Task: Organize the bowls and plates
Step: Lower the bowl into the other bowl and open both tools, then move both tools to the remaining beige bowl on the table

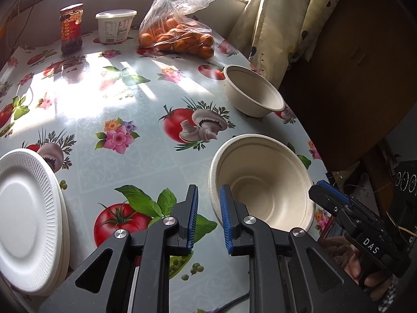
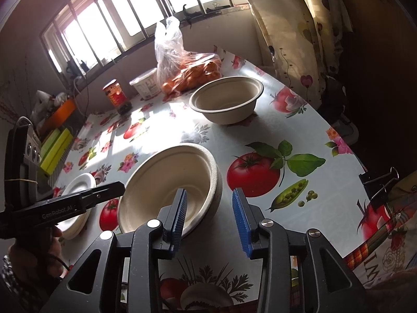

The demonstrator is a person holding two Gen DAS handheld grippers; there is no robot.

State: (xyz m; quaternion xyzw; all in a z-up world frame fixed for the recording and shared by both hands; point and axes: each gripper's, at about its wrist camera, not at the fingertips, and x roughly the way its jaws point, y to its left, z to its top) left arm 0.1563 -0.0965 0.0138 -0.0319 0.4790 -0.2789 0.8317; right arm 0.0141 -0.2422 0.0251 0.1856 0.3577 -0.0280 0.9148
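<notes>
Both grippers, left gripper (image 1: 208, 216) and right gripper (image 2: 209, 217), stand slightly spread astride the near paper bowl's (image 1: 263, 182) rim, pinching nothing; I'd regrip firmly, then nest it in the far bowl (image 1: 254, 94) beyond

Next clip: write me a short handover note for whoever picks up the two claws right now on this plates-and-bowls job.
Left claw: open, its jaws astride the near bowl's left rim, not pressing.
Right claw: open, astride the same bowl's opposite rim; nothing held.
Near bowl stands upright at the table's front edge.
Far bowl stands apart, farther back by the curtain.
Plates sit stacked at the left front.
Done: plates look stacked already.
Left: bowls are not nested yet; probably bring them together into one stack.
</notes>
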